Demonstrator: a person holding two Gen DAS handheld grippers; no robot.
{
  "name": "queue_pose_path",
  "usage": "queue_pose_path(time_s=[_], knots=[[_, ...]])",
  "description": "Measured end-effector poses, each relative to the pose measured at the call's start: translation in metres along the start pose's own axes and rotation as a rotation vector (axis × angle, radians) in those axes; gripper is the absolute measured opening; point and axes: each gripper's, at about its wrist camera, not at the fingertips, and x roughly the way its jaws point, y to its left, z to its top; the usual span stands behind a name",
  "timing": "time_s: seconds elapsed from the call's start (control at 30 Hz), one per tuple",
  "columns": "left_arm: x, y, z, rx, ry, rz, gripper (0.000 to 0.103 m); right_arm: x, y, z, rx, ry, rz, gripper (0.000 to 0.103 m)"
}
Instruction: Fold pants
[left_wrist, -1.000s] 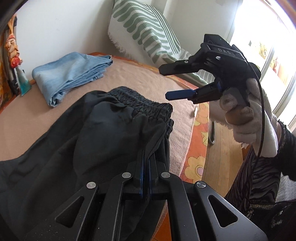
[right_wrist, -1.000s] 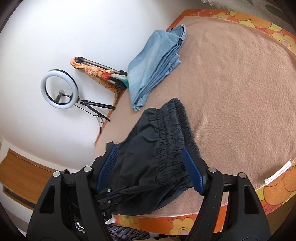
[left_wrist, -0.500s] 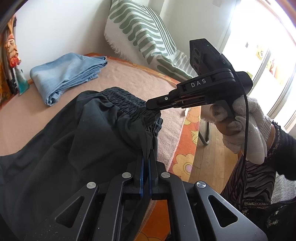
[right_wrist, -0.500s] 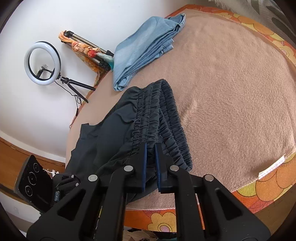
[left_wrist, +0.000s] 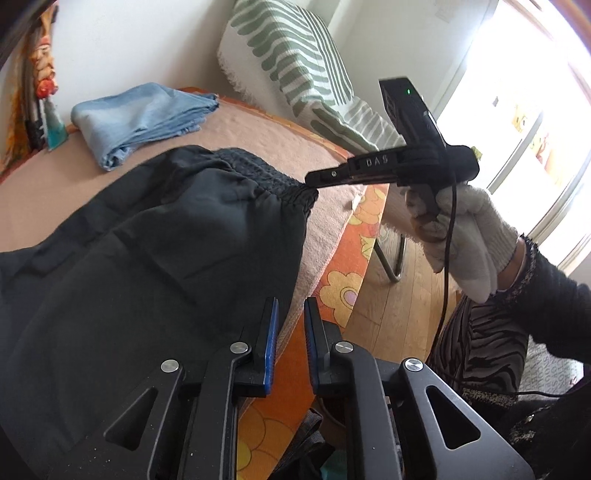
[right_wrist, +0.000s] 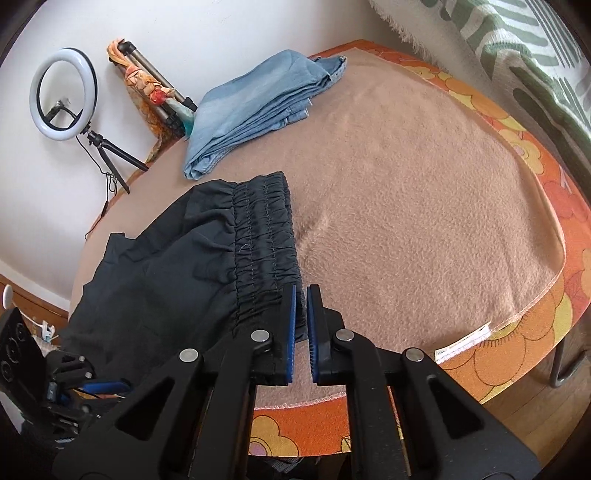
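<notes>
Black pants (left_wrist: 155, 266) lie on the bed (right_wrist: 424, 206), near its front edge, waistband (right_wrist: 264, 240) toward the right side of the cloth and legs going off to the left, partly over the edge. The waistband's long axis runs from the front edge toward the back of the bed, approx. across the leg direction.

Right claw (right_wrist: 301, 314) is closed on the near end of the waistband; the gathered elastic sits between the blue pads w/ only a thin gap. In the left wrist view the same claw (left_wrist: 312, 181) pinches the waistband corner from the right side, held by a gloved hand (left_wrist: 465, 236).

Left claw (left_wrist: 290, 332) has just been opening: jaws are a little apart and no cloth is between them. The pants' side edge is just beside its left finger, not gripped. In my judgement the left claw let go to take a new hold.

So the right claw is the one on the cloth, and the free far end of the waistband lies straight ahead of it, toward the folded jeans (right_wrist: 258, 107) at the back-left corner. The left claw is nearer the leg part.
</notes>
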Motion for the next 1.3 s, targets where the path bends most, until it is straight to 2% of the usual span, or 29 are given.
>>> queue_pose_path(time_s=[0.07, 0.17, 0.23, 0.3, 0.37, 0.47, 0.57, 0.67, 0.77, 0.93, 1.03, 1.17, 1.3], knots=[[-0.028, 0.011, -0.003, -0.040, -0.051, 0.034, 0.023, -0.007, 0.009, 0.002, -0.040, -0.026, -0.025, 0.007], [-0.071, 0.029, -0.013, -0.096, -0.111, 0.103, 0.024, -0.017, 0.025, 0.004, -0.108, -0.066, -0.064, 0.009], [-0.097, 0.043, -0.024, -0.129, -0.139, 0.169, 0.024, -0.021, 0.034, 0.005, -0.139, -0.086, -0.073, 0.017], [-0.119, 0.056, -0.036, -0.168, -0.150, 0.226, 0.028, -0.025, 0.044, 0.006, -0.167, -0.113, -0.080, 0.033], [-0.139, 0.071, -0.053, -0.218, -0.151, 0.283, 0.044, -0.028, 0.056, 0.005, -0.200, -0.134, -0.051, 0.035], [-0.161, 0.084, -0.079, -0.271, -0.148, 0.338, 0.044, -0.027, 0.083, -0.001, -0.288, -0.127, 0.012, 0.035], [-0.172, 0.093, -0.103, -0.315, -0.127, 0.385, 0.044, -0.018, 0.112, -0.010, -0.377, -0.079, 0.069, 0.035], [-0.176, 0.097, -0.121, -0.349, -0.129, 0.391, 0.044, -0.006, 0.137, -0.016, -0.433, -0.023, 0.149, 0.035], [-0.169, 0.089, -0.132, -0.338, -0.126, 0.366, 0.044, 0.001, 0.167, -0.027, -0.539, 0.033, 0.237, 0.035], [-0.150, 0.073, -0.147, -0.291, -0.061, 0.345, 0.044, 0.011, 0.216, -0.067, -0.755, 0.118, 0.337, 0.045], [-0.140, 0.071, -0.154, -0.279, -0.032, 0.343, 0.044, 0.025, 0.235, -0.093, -0.865, 0.177, 0.335, 0.046], [-0.131, 0.074, -0.157, -0.278, -0.013, 0.336, 0.044, 0.047, 0.255, -0.119, -0.992, 0.215, 0.274, 0.046], [-0.125, 0.078, -0.157, -0.279, -0.009, 0.342, 0.044, 0.056, 0.267, -0.128, -1.072, 0.187, 0.216, 0.046]])
